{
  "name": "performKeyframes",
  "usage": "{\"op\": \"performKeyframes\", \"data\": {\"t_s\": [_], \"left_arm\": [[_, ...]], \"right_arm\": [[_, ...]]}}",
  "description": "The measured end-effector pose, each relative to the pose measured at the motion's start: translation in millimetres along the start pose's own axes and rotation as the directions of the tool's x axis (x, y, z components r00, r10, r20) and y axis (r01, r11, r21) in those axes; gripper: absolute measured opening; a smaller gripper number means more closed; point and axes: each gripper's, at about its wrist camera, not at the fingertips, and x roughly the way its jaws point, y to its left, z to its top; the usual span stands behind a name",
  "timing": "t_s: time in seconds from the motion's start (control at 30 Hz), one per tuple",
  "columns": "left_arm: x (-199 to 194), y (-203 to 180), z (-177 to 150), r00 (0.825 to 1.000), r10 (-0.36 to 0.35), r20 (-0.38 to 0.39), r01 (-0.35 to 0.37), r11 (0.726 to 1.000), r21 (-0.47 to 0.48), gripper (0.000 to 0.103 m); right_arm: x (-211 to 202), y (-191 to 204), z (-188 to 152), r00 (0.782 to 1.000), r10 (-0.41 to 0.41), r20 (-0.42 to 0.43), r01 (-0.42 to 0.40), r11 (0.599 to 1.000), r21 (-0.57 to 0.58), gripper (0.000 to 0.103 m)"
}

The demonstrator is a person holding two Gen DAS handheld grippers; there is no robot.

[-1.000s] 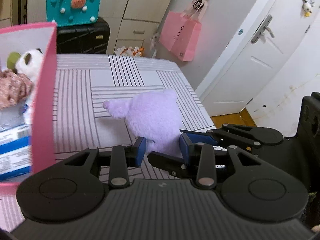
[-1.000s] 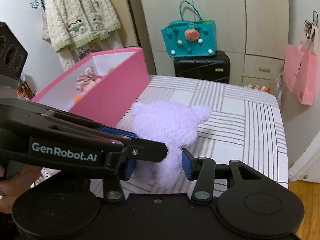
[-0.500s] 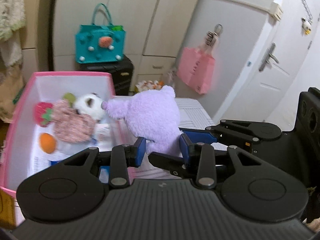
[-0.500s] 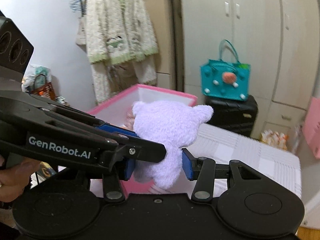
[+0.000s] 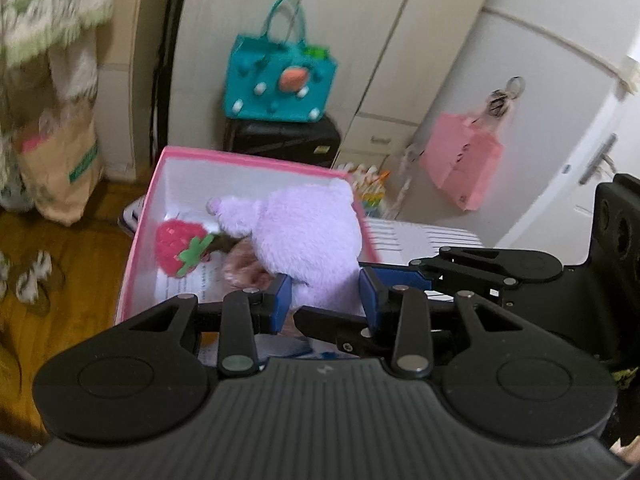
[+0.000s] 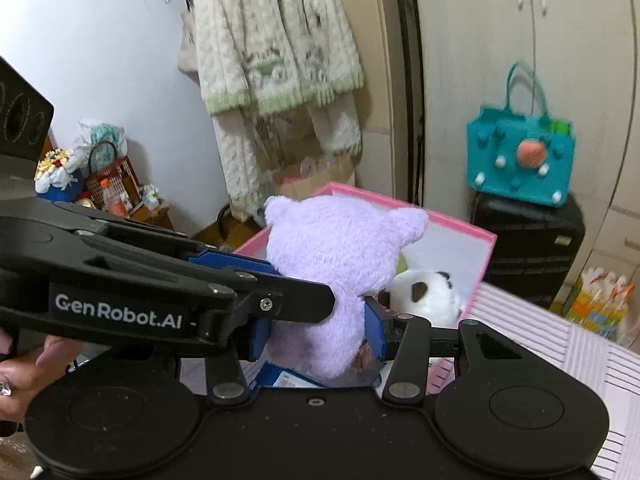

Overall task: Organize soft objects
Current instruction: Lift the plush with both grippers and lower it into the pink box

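Hanging over the open pink box (image 5: 256, 164), the purple plush (image 5: 308, 240) is pinched from both sides: left gripper (image 5: 325, 296) and right gripper (image 6: 316, 332) each clamp its lower body, angled downward. Inside lie a strawberry plush (image 5: 176, 246) and panda plush (image 6: 424, 294).

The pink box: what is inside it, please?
Inside the pink box lie a strawberry plush, a panda plush and a brownish soft toy. The held purple plush covers the rest.
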Motion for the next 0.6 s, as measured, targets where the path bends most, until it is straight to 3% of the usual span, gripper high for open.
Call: {"op": "performKeyframes", "data": {"t_s": [0.17,0.33,0.6], "left_arm": [[44,33,16,0.993,0.003,-0.115,-0.013,0.997,-0.082,0.035],[71,43,16,0.981,-0.007,-0.192,-0.014,0.995,-0.104,0.035],[81,43,6,0.978,-0.004,-0.210,-0.019,0.994,-0.108,0.036]], "right_arm": [[50,-17,14,0.992,0.028,-0.119,-0.024,0.999,0.036,0.053],[86,-32,16,0.972,0.046,-0.231,-0.035,0.998,0.054,0.053],[100,-19,6,0.954,-0.016,-0.298,0.005,0.999,-0.039,0.056]]}}
